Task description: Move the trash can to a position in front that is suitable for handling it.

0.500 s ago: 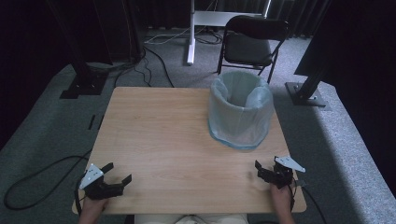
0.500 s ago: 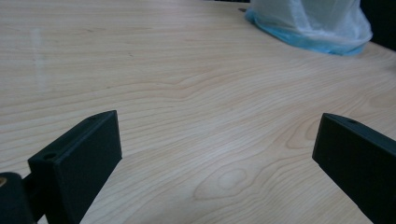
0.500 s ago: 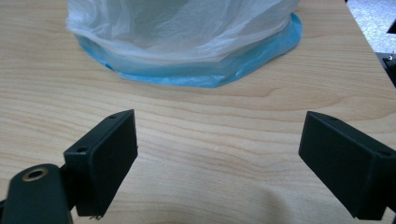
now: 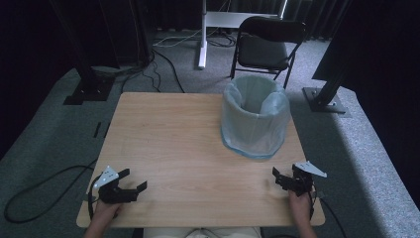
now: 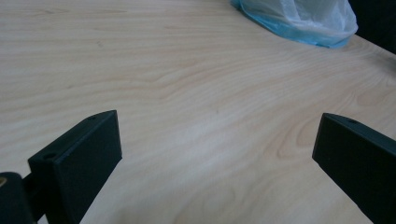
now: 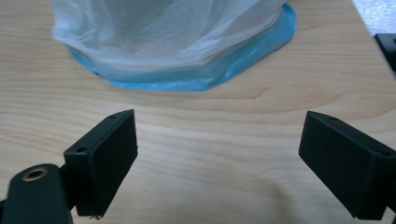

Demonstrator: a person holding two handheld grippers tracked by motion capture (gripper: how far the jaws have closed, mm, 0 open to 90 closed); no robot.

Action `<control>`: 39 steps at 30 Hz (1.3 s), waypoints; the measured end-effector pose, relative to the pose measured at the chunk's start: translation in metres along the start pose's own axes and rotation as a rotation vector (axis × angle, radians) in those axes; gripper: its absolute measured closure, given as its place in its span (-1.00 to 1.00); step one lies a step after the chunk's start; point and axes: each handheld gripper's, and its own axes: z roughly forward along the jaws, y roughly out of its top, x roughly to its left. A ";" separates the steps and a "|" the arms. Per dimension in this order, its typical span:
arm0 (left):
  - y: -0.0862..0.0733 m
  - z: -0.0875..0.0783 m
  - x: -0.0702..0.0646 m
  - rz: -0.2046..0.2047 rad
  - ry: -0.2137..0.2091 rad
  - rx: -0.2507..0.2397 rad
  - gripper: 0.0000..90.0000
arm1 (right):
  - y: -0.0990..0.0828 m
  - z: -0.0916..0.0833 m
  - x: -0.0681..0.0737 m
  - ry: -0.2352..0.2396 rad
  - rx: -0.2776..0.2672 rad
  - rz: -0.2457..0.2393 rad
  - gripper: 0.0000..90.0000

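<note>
Nothing much has shifted since half a second ago: both grippers sit at the near corners of the pale wooden table [image 4: 188, 144] as before, and the bin has not budged.

Standing on the far right part of the table is a round blue bin lined with a thin whitish plastic bag [image 4: 256, 115]. It is upright, so its long axis is vertical and its open mouth points straight up. The bag is draped over the rim and hangs down the outside nearly to the tabletop.

At the near left corner rests the left gripper [image 4: 134, 180], its jaws spread wide with nothing between them; in the left gripper view the bin [image 5: 299, 18] lies well apart, at the far edge. At the near right corner the right gripper [image 4: 278, 178] also has its jaws wide apart and empty, and it faces the bin's base [image 6: 187, 51], which is near.

My judgement of the risks: the bin looks light, so a sideways nudge from a jaw could slide or tip it toward the table's right edge, which is close. The loose film could also bunch, tear or slip from a pinch, and pulling it from one side might drag the whole bin instead of lifting the bag free.
</note>
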 end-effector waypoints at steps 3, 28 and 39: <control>0.005 0.011 0.000 0.003 -0.014 -0.005 -0.96 | 0.005 0.003 -0.005 -0.008 -0.008 -0.001 -0.76; 0.091 0.150 0.010 0.121 -0.035 0.006 -0.91 | 0.075 0.066 -0.047 -0.102 -0.059 0.036 -0.76; 0.135 0.223 0.000 0.117 -0.012 0.025 -0.91 | 0.113 0.092 -0.071 -0.151 -0.057 0.115 -0.76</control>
